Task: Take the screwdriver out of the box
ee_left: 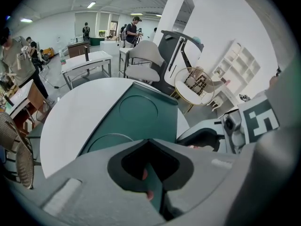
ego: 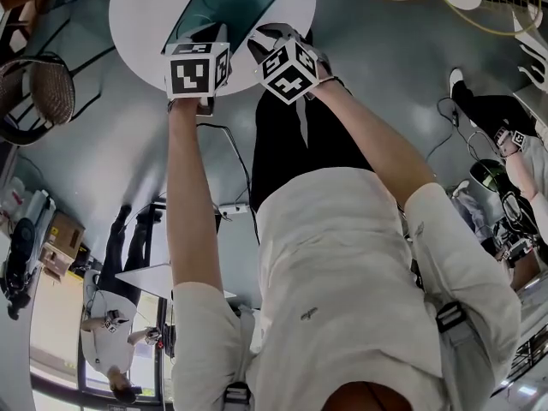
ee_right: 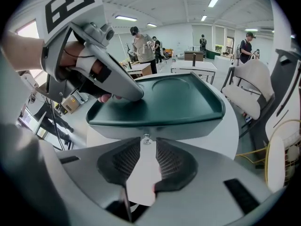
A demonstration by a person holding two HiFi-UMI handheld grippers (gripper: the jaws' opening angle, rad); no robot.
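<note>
A dark green box with a closed lid lies on a round white table. No screwdriver shows in any view. My left gripper is at the box's left rim; in the left gripper view its jaws are shut on a thin green edge of the box. The right gripper view shows that left gripper resting on the box's top. My right gripper is open at the box's front wall, with a small clear knob at its fingertips, pads apart.
The table's rim curves close behind the box. A wicker chair and a grey chair stand beside the table. Cables lie on the floor. People work at desks farther back.
</note>
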